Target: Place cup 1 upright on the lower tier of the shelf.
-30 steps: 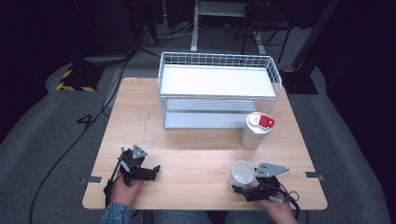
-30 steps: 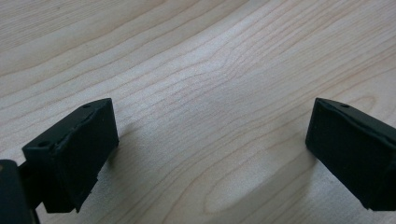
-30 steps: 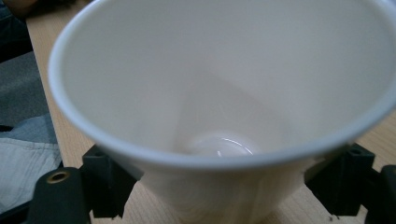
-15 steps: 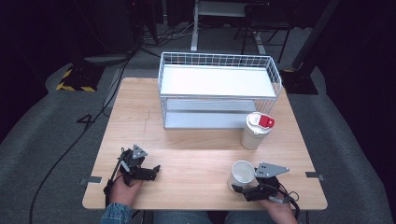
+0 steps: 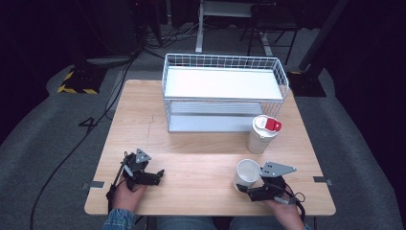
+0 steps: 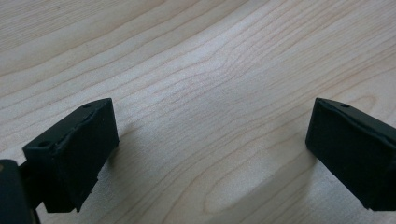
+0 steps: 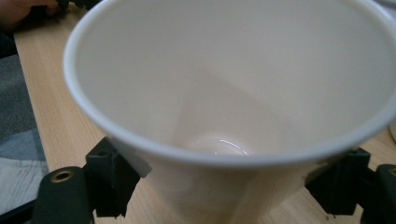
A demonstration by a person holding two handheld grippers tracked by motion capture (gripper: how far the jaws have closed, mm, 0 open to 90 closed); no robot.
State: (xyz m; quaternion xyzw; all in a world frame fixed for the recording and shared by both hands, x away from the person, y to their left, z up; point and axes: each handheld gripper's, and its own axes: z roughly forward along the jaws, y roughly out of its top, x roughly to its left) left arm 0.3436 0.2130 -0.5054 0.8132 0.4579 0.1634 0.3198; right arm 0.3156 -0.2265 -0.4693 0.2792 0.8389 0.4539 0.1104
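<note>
the table (image 5: 201,158) across the middle of the high view is pale wood with a smooth matt finish, its fine wavy grain plain in the left gripper view. the white cup (image 7: 233,93) in the right gripper view looks like smooth plastic or coated paper, faintly glossy, with a small glint at its bottom. the right claw (image 7: 224,186) and left claw (image 6: 210,154) are matt black plastic with slightly rough, blunt edges. the rack (image 5: 225,96) in the upper middle of the high view is thin white-coated wire with smooth flat white shelves. the tumbler (image 5: 262,134) at centre right is smooth cream plastic with a glossy red cap piece. the floor (image 5: 48,143) at the left is dull grey carpet.
</note>
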